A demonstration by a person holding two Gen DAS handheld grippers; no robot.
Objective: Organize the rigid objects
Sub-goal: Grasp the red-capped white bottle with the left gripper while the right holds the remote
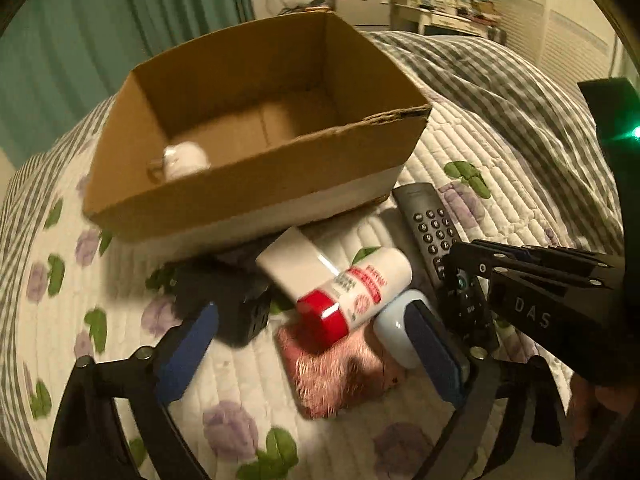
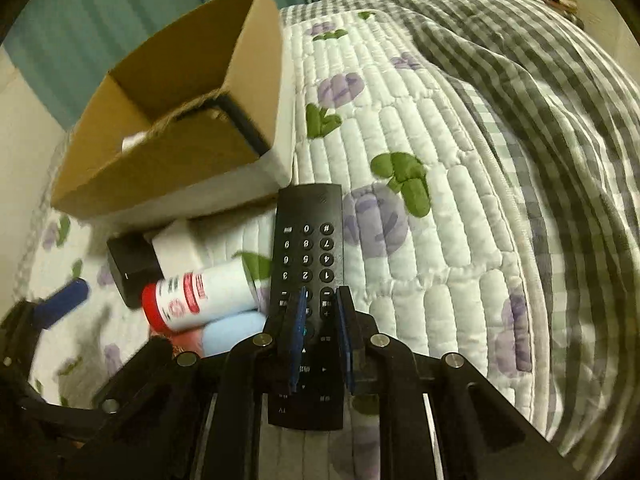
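Right gripper (image 2: 320, 312) jaws clamp the remote (image 2: 307, 248) beside the box (image 2: 168, 152).

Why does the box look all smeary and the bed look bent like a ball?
Left wrist view: motion blur smears the cardboard box and red-capped bottle; a green light glares at the right edge. Right wrist view: the remote looks sharper. In both, the fisheye lens curves the quilt.

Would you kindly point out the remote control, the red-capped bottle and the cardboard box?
remote control (image 2: 306, 248), right wrist view, on its number keypad.
red-capped bottle (image 1: 324, 318), left wrist view, on its red cap.
cardboard box (image 1: 256, 188), left wrist view, on its near outer wall.
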